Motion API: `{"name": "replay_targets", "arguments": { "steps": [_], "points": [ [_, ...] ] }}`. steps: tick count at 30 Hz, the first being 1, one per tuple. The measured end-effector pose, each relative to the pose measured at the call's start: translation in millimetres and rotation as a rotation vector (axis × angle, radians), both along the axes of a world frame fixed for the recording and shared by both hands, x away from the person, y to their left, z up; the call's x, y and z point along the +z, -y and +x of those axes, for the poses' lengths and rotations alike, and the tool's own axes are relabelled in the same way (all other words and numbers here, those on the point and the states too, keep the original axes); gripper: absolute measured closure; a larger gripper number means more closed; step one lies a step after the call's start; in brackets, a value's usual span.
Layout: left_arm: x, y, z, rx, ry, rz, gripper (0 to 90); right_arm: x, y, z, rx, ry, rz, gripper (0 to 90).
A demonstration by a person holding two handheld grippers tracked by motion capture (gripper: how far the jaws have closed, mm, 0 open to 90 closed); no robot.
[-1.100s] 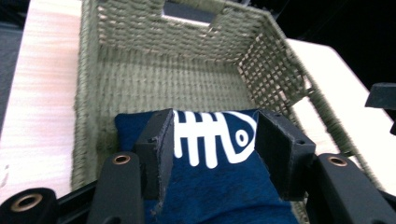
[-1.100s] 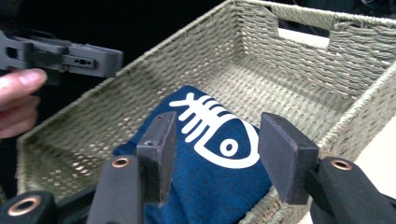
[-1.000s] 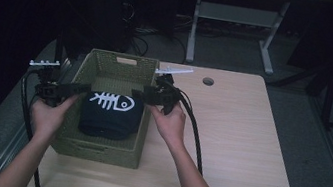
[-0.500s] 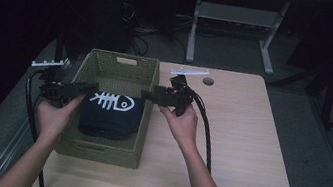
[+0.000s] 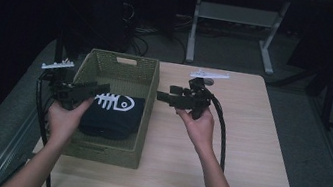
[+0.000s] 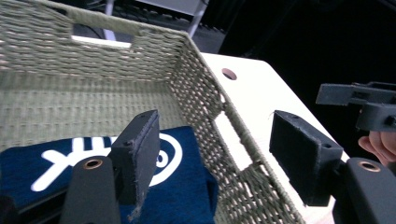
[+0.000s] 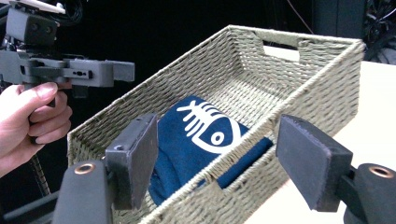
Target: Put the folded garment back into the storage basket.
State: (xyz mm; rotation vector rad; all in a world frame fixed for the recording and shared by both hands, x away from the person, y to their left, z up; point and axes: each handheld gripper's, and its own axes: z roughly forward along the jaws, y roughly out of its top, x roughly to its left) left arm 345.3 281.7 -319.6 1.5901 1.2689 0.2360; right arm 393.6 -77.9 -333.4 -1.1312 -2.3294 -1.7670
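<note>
Here the left hand-held gripper (image 5: pixel 103 86) is held over the left wall of the woven basket (image 5: pixel 123 64), its jaws apart with nothing between them; they have just been opening. In the left gripper view those jaws (image 6: pixel 215 158) straddle the basket's far side wall, one pad above the cloth and the other beyond the rim over the pale surface (image 6: pixel 252 88). Just below and ahead of this hand-held gripper lies the folded dark blue cloth (image 5: pixel 113 113) with a white fish-skeleton print, flat on the basket floor and touched by neither jaw. The right hand-held gripper (image 5: pixel 160 95) is held outside the basket, just beside its right wall, jaws likewise apart and empty, and they too have just been opening. In the right gripper view (image 7: pixel 217 161) the cloth (image 7: pixel 196 140) sits beyond the near basket wall (image 7: pixel 261 121), between the two pads in line of sight but well below them. The two hand-held grippers point toward each other across the basket, with the cloth lower down between them. The basket rests on the left part of the surface (image 5: pixel 248 137), whose right part lies beyond the right hand (image 5: pixel 197 126).
</note>
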Motion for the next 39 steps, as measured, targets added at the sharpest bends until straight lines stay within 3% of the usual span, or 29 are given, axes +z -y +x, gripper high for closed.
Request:
{"name": "replay_targets", "arguments": {
  "steps": [13,27,39],
  "points": [
    [1.3,30.5,1.1,-0.041,0.012,0.011,28.8,-1.6,40.1,-4.2,-0.042,0.011,0.002,26.6],
    [6.0,60.4,-0.5,-0.077,0.038,0.016,25.1,-3.9,67.7,-9.5,-0.072,0.021,-0.020,26.2],
    [8.6,92.1,-2.1,-0.146,0.062,0.029,20.5,-8.5,92.9,-14.5,-0.112,0.025,-0.021,25.6]
  ]
}}
